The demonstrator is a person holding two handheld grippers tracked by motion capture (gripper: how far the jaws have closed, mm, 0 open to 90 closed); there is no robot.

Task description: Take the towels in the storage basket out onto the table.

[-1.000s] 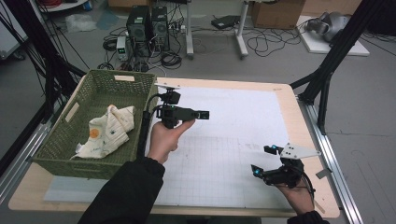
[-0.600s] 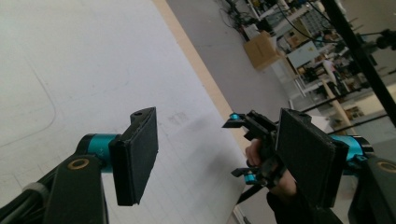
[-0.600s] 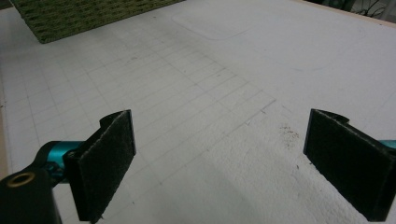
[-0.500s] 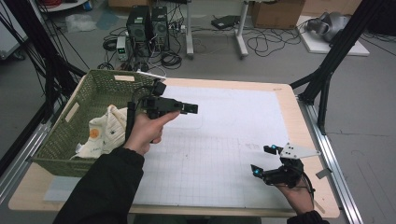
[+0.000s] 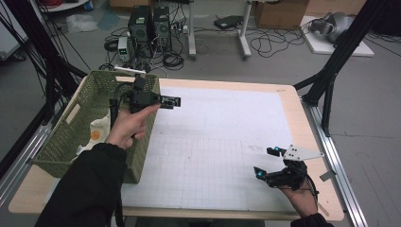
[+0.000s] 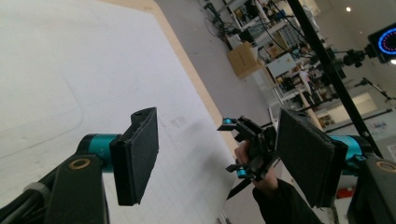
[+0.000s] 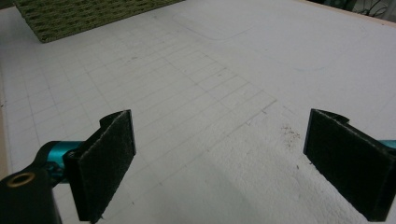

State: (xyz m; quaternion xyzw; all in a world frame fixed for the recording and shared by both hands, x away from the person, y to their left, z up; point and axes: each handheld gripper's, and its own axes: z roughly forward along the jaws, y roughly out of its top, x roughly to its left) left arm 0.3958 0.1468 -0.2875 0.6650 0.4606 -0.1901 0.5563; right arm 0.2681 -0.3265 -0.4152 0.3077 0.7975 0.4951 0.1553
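Left gripper (image 5: 176, 101) raised over green basket (image 5: 66, 153) rim, jaws wide and empty, likely heading for cream cloth (image 5: 97, 128) inside (crumpled). Right gripper (image 5: 265, 162) parked wide on counter (image 5: 222, 137), clear.

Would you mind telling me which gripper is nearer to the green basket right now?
The left. The left gripper hangs just past the right rim of the green basket, jaws open. The right gripper sits far across the white mat, near the table's front right corner, jaws open.
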